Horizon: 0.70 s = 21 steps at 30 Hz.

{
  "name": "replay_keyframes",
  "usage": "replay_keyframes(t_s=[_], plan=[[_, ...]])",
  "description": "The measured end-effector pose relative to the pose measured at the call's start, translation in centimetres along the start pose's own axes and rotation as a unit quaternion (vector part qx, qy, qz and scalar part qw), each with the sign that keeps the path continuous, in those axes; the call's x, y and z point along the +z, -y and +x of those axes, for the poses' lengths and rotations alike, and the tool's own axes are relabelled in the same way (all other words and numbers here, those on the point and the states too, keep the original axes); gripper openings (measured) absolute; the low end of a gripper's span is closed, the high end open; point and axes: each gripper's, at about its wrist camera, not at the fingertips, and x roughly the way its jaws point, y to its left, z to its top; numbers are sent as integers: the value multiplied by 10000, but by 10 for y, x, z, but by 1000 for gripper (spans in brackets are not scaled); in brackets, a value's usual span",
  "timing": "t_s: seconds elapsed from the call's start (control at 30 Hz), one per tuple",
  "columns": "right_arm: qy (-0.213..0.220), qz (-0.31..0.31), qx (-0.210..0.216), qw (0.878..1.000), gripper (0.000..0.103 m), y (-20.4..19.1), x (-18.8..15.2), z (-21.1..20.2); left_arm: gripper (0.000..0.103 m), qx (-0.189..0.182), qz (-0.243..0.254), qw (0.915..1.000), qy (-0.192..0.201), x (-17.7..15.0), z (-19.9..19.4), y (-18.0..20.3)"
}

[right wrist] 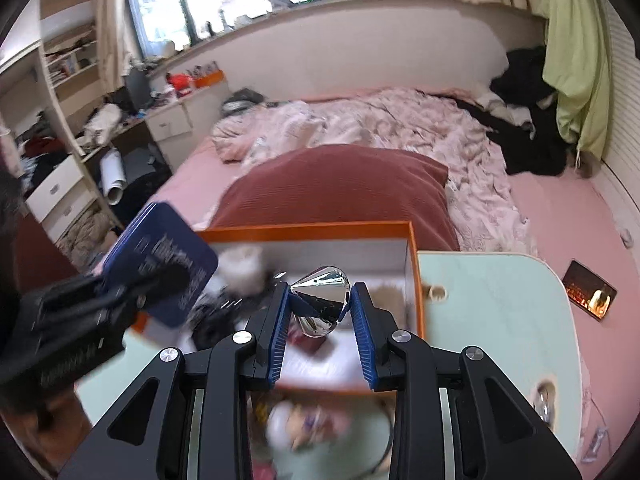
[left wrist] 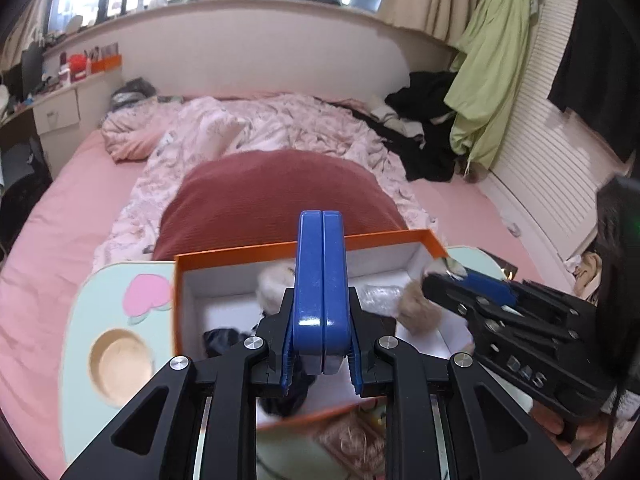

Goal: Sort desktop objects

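Observation:
My left gripper (left wrist: 320, 376) is shut on a flat blue tin (left wrist: 320, 276), held edge-up over the orange box (left wrist: 280, 249); the tin shows its printed face in the right wrist view (right wrist: 168, 268). My right gripper (right wrist: 322, 332) is shut on a shiny silver cone-shaped object (right wrist: 322, 300) above the same orange box (right wrist: 312, 231). The right gripper also shows in the left wrist view (left wrist: 448, 276), at the box's right edge. The box holds fluffy white and brown items (left wrist: 416, 308), a dark item (left wrist: 224, 340) and a clear wrapped thing (left wrist: 376, 294).
The box stands on a pale green lap table (right wrist: 492, 320) with a round cup hole (left wrist: 120, 364), set on a pink bed. A dark red pillow (right wrist: 340, 188) lies behind the box. A phone (right wrist: 590, 294) lies on the bed at right. Blurred small items (right wrist: 304, 424) lie near the front.

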Motion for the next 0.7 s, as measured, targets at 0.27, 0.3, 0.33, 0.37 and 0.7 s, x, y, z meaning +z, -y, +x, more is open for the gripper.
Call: replay_keyframes(t_s=[0.27, 0.3, 0.33, 0.37, 0.7], plan=[[-153, 476, 15, 9987, 32, 23, 17, 34, 38, -216, -229, 9994, 139, -3, -1, -7], [-71, 445, -30, 9990, 32, 22, 16, 30, 43, -204, -196, 9994, 178, -5, -6, -6], [-7, 420, -37, 9991, 32, 22, 15, 25, 49, -188, -154, 9994, 232, -7, -12, -5], [35, 405, -21, 9992, 32, 21, 15, 21, 53, -167, -102, 9993, 315, -11, -20, -4], [165, -119, -311, 9993, 58, -5, -52, -43, 80, 183, 269, 9980, 537, -79, -75, 0]])
